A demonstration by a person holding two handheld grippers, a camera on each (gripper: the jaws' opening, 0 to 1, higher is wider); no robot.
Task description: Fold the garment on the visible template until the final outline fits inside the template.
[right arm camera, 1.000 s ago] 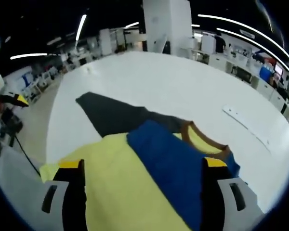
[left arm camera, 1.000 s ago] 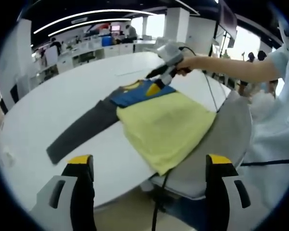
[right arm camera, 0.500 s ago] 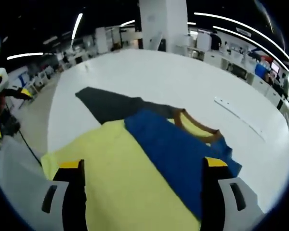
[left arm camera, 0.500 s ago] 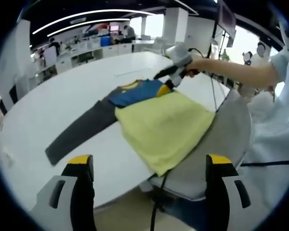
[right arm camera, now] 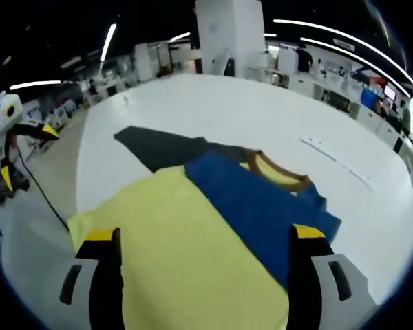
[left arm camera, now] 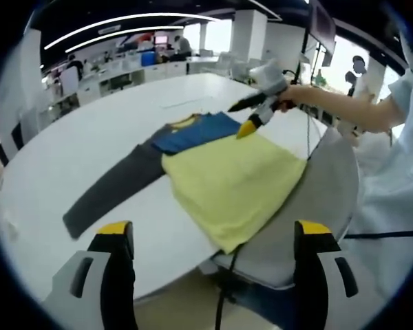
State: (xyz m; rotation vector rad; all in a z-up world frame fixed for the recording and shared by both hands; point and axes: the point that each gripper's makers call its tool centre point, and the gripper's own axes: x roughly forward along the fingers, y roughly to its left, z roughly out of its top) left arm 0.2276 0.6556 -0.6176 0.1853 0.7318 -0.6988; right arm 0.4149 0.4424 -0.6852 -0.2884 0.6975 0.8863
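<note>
Garment (left arm camera: 224, 175) lies on the white bench (left arm camera: 103, 144), filling the centre of the left gripper view. Nearest the camera there, the left gripper (left arm camera: 213, 275) rises from the bottom of the frame with its yellow-tipped jaws wide apart and nothing between them. Beyond it, the yellow body of the garment hangs over the bench edge at the lower centre, onto a grey chair back (left arm camera: 330, 199) at the right. Farther in, a blue panel sits at the garment's upper end, and a dark grey sleeve (left arm camera: 113, 189) stretches toward the left of the frame. At the upper right, the right gripper (left arm camera: 251, 117) hovers by the garment's blue end, held by a person's hand (left arm camera: 296, 100).

In the right gripper view, the right gripper's (right arm camera: 203, 275) jaws stand apart at the bottom, empty, over the yellow cloth. Past them the garment (right arm camera: 193, 227) shows its blue panel at right centre, a brown-edged collar (right arm camera: 279, 172) above it, and the grey sleeve (right arm camera: 158, 148) toward the upper left. The bench (right arm camera: 227, 110) runs on toward the top.
</note>
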